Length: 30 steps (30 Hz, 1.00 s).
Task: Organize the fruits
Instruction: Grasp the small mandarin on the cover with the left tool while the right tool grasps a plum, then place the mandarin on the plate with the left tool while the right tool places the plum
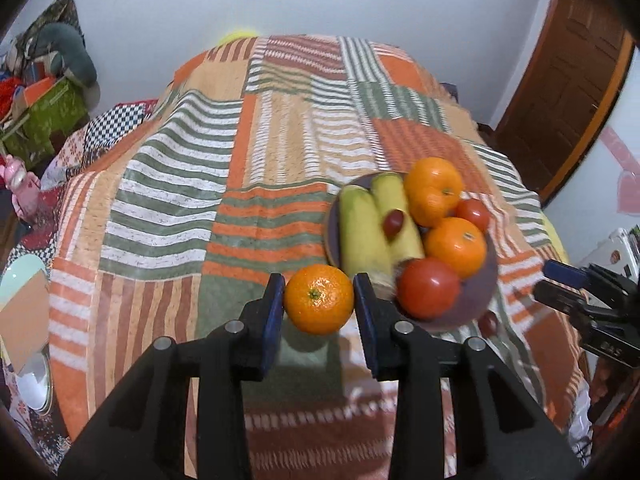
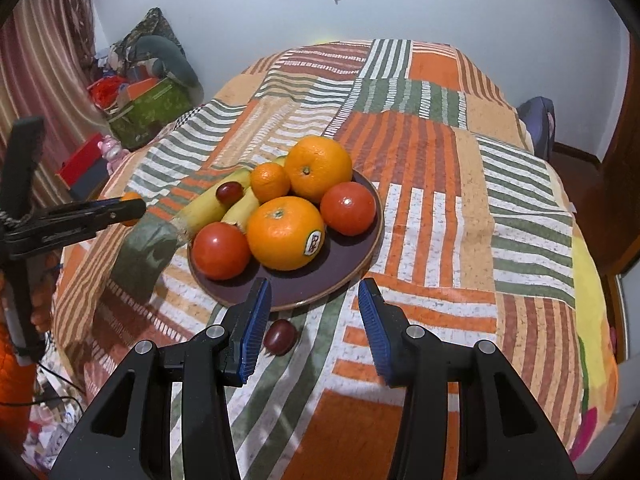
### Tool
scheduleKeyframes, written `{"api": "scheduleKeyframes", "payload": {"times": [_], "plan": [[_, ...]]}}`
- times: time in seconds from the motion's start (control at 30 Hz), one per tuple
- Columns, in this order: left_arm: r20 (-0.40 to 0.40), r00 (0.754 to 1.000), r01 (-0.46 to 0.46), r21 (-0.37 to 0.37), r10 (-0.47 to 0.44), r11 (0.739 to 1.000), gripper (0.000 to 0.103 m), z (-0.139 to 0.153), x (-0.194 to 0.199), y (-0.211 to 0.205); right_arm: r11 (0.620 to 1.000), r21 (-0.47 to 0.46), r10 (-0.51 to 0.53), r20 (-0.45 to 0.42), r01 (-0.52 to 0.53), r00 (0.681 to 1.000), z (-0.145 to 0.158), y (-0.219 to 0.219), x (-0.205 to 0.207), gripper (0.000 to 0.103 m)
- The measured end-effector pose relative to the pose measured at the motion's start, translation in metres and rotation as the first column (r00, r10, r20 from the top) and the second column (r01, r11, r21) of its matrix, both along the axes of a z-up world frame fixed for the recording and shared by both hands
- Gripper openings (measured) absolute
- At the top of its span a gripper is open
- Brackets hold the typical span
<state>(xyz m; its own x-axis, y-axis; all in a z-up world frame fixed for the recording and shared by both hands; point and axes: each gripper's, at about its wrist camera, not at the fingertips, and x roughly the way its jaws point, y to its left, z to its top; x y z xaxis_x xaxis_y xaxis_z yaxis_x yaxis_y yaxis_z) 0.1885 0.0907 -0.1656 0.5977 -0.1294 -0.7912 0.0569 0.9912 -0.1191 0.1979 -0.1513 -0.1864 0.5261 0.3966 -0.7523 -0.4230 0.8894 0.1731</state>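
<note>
**On the patchwork worktop: fruit count, one mandarin in the left claw**

On the striped patchwork cloth (image 2: 432, 208) covering the worktop sits one dark purple plate (image 2: 340, 272) with a tan rim.

Count on the plate, right wrist view:
- Oranges: 2. Large one at the back (image 2: 318, 168); front one (image 2: 285, 232) carries a sticker on its right side.
- Small mandarin: 1 (image 2: 270, 182), wedged between the back orange and the bananas.
- Tomatoes: 2. One front left (image 2: 220, 250), one at the right (image 2: 348, 208).
- Bananas: 2 (image 2: 216, 206), side by side on the left half, stem ends hanging over the plate rim.
- Grape: 1, dark red (image 2: 229, 192), resting on top of the bananas.

Off the plate:
- Grape: 1 (image 2: 280, 337), on the cloth just in front of the plate rim, beside the right claw's left finger.
- Mandarin: 1 (image 1: 319, 299), gripped between the blue pads of the left claw (image 1: 319, 304), raised above the cloth just left of the plate, with its shadow on the cloth beneath.

Left claw: closed to the width of the mandarin, both pads touching its sides.

Right claw (image 2: 314, 308): wide, holding nothing, fingers spread above the near rim of the plate. The off-plate grape lies low between the fingers, nearer the left one; contact cannot be judged.

Total: 10 pieces of fruit, 8 on the plate, 1 on the cloth, 1 in the left claw.
</note>
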Motion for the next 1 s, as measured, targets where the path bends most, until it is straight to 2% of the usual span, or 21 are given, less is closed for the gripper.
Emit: {"api": "scheduleKeyframes", "payload": {"times": [0.23,0.4,0.5,0.67,0.83,1.0], "plan": [[0.022,0.999,0.028,-0.004,-0.028,1.000,0.035,0.011,-0.031,-0.019,0.998,-0.047,0.047,-0.004,-0.047,0.999,-0.007,0.013,-0.008,0.042],[0.010,0.999,0.043,-0.022,-0.042,0.999,0.035,0.007,-0.041,-0.030,0.993,-0.079,0.086,-0.047,-0.090,0.995,-0.024,0.026,-0.005,0.042],[0.001,0.999,0.054,-0.029,-0.054,0.998,0.035,0.003,-0.043,-0.036,0.992,-0.088,0.090,-0.075,-0.096,0.993,-0.034,0.030,-0.003,0.035],[-0.016,0.997,0.073,-0.040,-0.073,0.997,0.035,-0.004,-0.043,-0.044,0.991,-0.092,0.089,-0.120,-0.100,0.989,-0.048,0.032,0.001,0.033],[-0.035,0.996,0.082,-0.045,-0.084,0.996,0.035,-0.011,-0.038,-0.049,0.992,-0.079,0.092,-0.125,-0.102,0.988,-0.050,0.030,0.001,0.020],[-0.034,0.995,0.091,-0.044,-0.092,0.995,0.035,-0.012,-0.033,-0.053,0.994,-0.059,0.090,-0.109,-0.096,0.990,-0.042,0.026,-0.003,0.019]]}}
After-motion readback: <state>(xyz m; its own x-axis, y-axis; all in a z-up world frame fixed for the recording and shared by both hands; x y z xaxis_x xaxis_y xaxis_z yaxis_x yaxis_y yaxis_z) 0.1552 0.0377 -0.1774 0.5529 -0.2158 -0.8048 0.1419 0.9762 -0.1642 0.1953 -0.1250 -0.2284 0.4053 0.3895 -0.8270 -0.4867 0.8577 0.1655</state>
